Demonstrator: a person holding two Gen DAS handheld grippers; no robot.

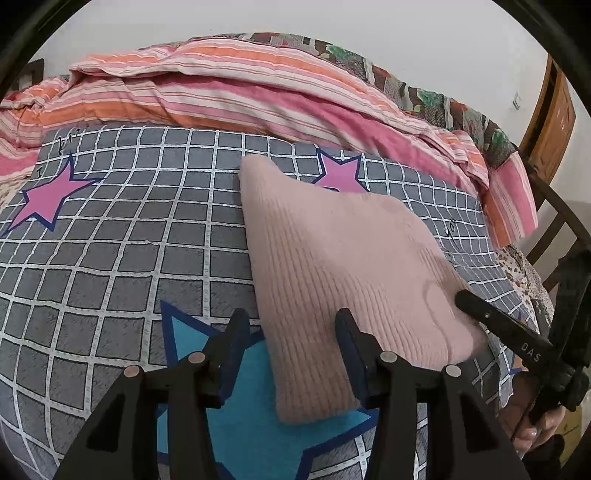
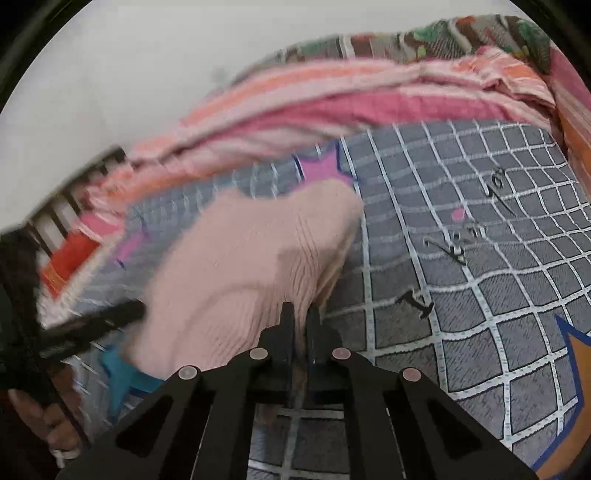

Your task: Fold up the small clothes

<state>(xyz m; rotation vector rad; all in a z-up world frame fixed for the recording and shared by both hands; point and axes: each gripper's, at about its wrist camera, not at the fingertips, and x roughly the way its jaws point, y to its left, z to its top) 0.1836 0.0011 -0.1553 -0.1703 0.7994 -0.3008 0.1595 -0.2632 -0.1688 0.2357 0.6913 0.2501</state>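
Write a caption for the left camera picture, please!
Open left tongs straddle the pink sweater's edge on the checked bedsheet.

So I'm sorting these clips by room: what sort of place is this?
Most likely a bedroom. The pink knit garment lies on a bed with a grey checked star-print sheet, a striped pink and orange quilt is bunched along the wall, and a wooden bed frame shows at the edge.

The folded garment (image 1: 343,266) lies on the bedsheet (image 1: 122,258), toward the bed's right side, its near corner over a star print (image 1: 251,424) by the near edge. A bunched quilt (image 1: 221,92) runs along the far edge, against the wall (image 1: 332,22). Beyond the right edge stands a wooden chair (image 1: 554,122). The left gripper (image 1: 291,332) straddles the garment's near-left edge; the right gripper (image 2: 302,317) sits at its near-right corner.
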